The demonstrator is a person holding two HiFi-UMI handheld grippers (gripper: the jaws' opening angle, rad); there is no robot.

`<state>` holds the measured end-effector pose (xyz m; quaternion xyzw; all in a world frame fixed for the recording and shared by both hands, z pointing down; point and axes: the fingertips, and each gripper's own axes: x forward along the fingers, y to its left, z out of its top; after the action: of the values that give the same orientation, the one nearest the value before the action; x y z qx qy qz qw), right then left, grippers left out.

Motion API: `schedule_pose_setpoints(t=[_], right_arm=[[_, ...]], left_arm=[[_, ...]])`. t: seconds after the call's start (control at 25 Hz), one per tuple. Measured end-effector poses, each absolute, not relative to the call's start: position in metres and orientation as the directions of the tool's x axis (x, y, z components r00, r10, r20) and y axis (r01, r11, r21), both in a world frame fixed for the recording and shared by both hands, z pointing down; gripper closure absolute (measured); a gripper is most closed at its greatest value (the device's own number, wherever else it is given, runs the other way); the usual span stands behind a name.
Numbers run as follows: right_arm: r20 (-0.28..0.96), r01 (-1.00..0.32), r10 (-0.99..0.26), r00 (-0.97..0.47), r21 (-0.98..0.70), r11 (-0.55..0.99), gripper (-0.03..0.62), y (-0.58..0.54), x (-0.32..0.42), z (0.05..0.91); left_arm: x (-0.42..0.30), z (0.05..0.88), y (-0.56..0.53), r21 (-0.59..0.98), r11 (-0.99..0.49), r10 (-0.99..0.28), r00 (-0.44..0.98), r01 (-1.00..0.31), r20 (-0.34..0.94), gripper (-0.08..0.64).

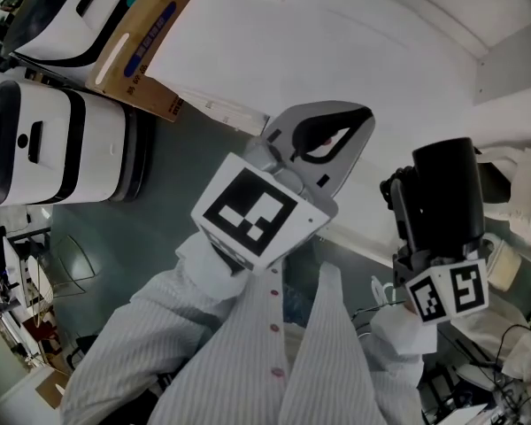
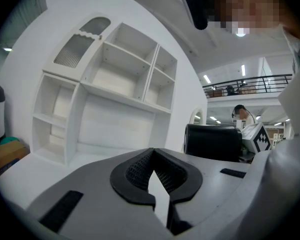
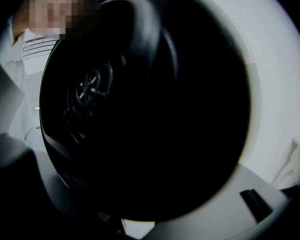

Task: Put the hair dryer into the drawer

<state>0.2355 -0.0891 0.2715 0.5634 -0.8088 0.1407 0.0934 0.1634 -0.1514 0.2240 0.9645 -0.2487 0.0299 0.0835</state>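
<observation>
A black hair dryer point(image 1: 442, 197) stands upright at the right, with my right gripper point(image 1: 418, 242) shut on its lower part just above the marker cube point(image 1: 447, 292). In the right gripper view the hair dryer point(image 3: 140, 109) fills nearly the whole picture, its grille end turned to the camera, and it hides the jaws. My left gripper point(image 1: 358, 118) is raised at the centre, shut and empty, aimed at the white cabinet point(image 1: 336, 42). The left gripper view shows its pads point(image 2: 135, 171) meeting at the tips, and the hair dryer point(image 2: 212, 141) to the right. I see no drawer that I can pick out.
The white cabinet point(image 2: 115, 79) has several open shelves and a slatted top compartment. At the head view's left stand two white and black machines point(image 1: 44, 140) and a cardboard box point(image 1: 142, 42). Cables and white items point(image 1: 504, 343) lie at the lower right. A person point(image 2: 242, 115) is far behind.
</observation>
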Motion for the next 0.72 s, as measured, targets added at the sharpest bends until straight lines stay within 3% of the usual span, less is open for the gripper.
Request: schedule_pose_setpoints(t=[0.72], right_arm=[[0.578,-0.916,-0.727,-0.371,-0.098,0.390,0.368,-0.085,0.229,0.437]], left_arm=[[0.145,0.273,-0.171,0.213,-0.810,-0.527,0.837,-0.547,0.144,0.551]])
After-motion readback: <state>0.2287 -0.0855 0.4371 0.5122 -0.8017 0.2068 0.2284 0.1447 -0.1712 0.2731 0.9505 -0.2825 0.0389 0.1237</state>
